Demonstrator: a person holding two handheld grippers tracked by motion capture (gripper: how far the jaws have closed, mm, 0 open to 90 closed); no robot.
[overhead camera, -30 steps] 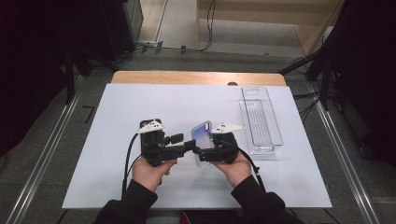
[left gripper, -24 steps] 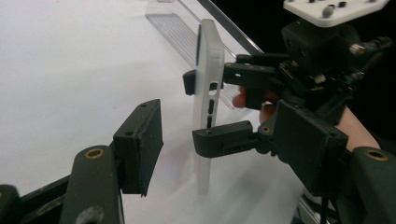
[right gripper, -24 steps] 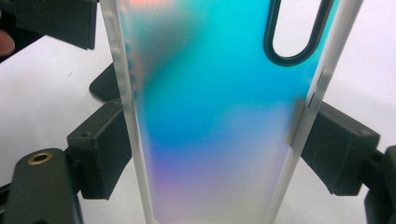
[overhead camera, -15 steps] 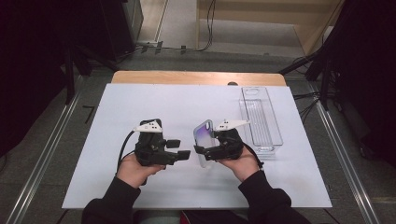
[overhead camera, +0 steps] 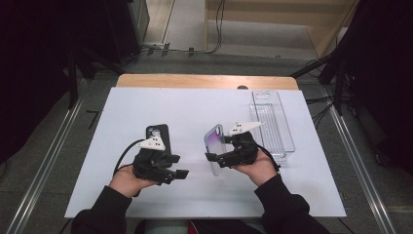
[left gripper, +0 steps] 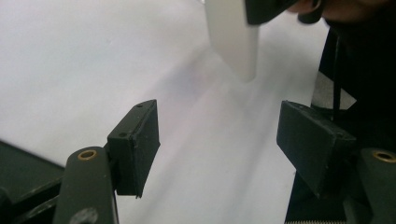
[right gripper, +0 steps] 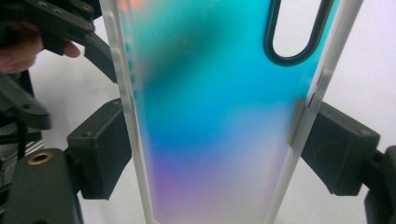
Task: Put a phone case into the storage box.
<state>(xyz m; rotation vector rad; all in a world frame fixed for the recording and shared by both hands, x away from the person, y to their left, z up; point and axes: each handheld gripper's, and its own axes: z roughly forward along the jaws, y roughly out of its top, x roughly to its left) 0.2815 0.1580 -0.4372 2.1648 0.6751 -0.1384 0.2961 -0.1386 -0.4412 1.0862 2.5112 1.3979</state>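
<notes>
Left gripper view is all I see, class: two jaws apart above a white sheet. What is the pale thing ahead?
Observer: An iridescent phone case, clamped by its side edges in the right gripper.
Operator: Anything behind my gripper?
Observer: A black phone lies flat on the white table, beyond the left gripper.
Operator: And further right?
Observer: A clear tray lies at the sheet's right side.

This looks like a lab or test room, not a home. A big white surface (overhead camera: pixel 195 112) sits on a plain wooden table (overhead camera: pixel 204 81). Long metal rails (overhead camera: pixel 44 170) run along the grey floor (overhead camera: pixel 78 141) on both sides. Black cables (overhead camera: pixel 216 29) trail across the floor behind. Dark curtains (overhead camera: pixel 34 58) hang around the space.
</notes>
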